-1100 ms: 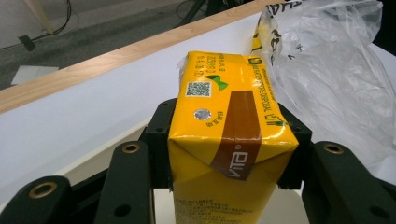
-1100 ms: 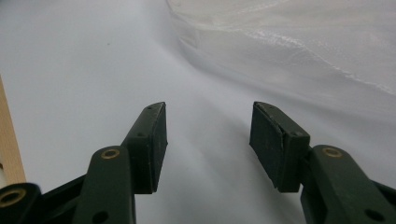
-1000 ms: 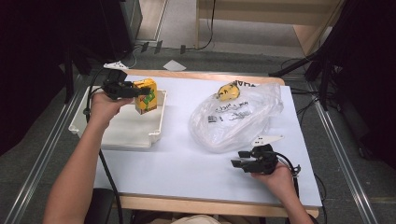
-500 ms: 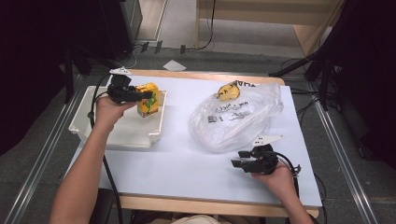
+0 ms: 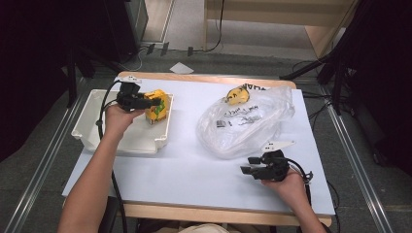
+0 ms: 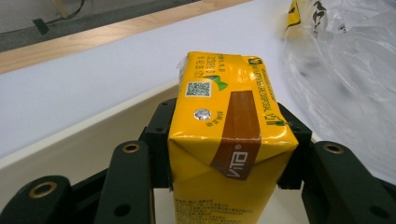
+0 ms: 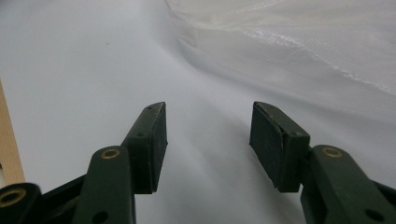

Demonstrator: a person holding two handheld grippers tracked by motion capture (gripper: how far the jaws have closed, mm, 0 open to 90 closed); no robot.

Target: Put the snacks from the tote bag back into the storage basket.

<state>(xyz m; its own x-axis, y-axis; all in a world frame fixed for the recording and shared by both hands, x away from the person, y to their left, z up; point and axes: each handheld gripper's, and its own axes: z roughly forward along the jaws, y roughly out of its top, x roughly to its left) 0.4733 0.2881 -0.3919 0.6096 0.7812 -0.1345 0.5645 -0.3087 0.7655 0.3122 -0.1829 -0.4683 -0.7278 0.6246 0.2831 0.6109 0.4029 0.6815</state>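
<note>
A yellow drink carton [image 5: 158, 107] with a brown stripe is held upright over the right side of the white tray [image 5: 97, 127]. My left gripper [image 5: 154, 103] is shut on it; in the left gripper view both black jaws press the sides of the carton [image 6: 229, 140]. My right gripper [image 5: 247, 165] rests low on the white table near the front right, jaws open with nothing between them [image 7: 208, 140]. A clear plastic bag [image 5: 248, 121] lies just beyond it, with a yellow item [image 5: 238, 95] at its far end.
The white table sheet [image 5: 194, 165] sits on a wooden board [image 5: 204, 80]. Metal rails run along both sides on the floor. Cables trail from both grippers. A crumpled edge of the bag [image 7: 299, 42] lies ahead of the right jaws.
The left gripper has come down with the carton, lower over the tray's right side. The right gripper has stayed where it was.
</note>
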